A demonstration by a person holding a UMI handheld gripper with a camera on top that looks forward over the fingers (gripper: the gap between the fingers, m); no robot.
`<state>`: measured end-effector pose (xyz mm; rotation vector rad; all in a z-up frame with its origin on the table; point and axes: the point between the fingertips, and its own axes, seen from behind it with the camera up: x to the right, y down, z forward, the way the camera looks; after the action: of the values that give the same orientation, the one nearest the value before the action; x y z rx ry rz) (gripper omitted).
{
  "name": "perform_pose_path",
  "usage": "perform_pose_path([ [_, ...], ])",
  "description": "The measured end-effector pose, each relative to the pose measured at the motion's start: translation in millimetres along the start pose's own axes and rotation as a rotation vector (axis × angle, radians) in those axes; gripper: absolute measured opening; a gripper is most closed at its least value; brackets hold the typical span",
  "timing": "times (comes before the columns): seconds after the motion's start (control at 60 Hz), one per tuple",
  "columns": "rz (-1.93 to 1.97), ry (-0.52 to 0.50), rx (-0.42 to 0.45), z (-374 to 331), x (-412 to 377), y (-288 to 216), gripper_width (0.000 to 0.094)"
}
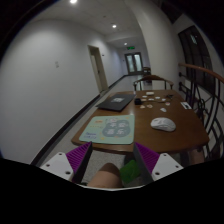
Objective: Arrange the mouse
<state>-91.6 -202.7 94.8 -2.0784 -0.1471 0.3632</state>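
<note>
A white mouse (162, 123) lies on the right part of a round wooden table (150, 140). A pale green and white mouse mat (108, 128) lies to its left, apart from it. My gripper (113, 160) is open, short of the table's near edge. Its purple pads (80, 158) stand wide apart with the mat's near edge just ahead of them. The mouse is beyond the right finger. Nothing is held. A brown rounded shape (105, 177) and a green shape (130, 170) show low between the fingers; I cannot tell what they are.
A dark flat thing (115, 102) lies on the table's far left and several small white items (155, 99) on its far side. A chair (150, 78) stands behind the table. A wooden railing (200, 85) runs at the right. A corridor leads to a door (133, 63).
</note>
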Motion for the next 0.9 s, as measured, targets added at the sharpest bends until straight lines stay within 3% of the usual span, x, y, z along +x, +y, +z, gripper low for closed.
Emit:
perform_pose_path([
  [0.25,-0.024,0.164,0.003,28,125,-7,0.0840],
  [0.4,-0.096,0.315,-0.070,74,218,2,0.0839],
  [0.617,-0.101,0.318,-0.129,123,263,0,0.0838],
  [0.9,-0.121,0.299,-0.146,171,285,-32,0.0835],
])
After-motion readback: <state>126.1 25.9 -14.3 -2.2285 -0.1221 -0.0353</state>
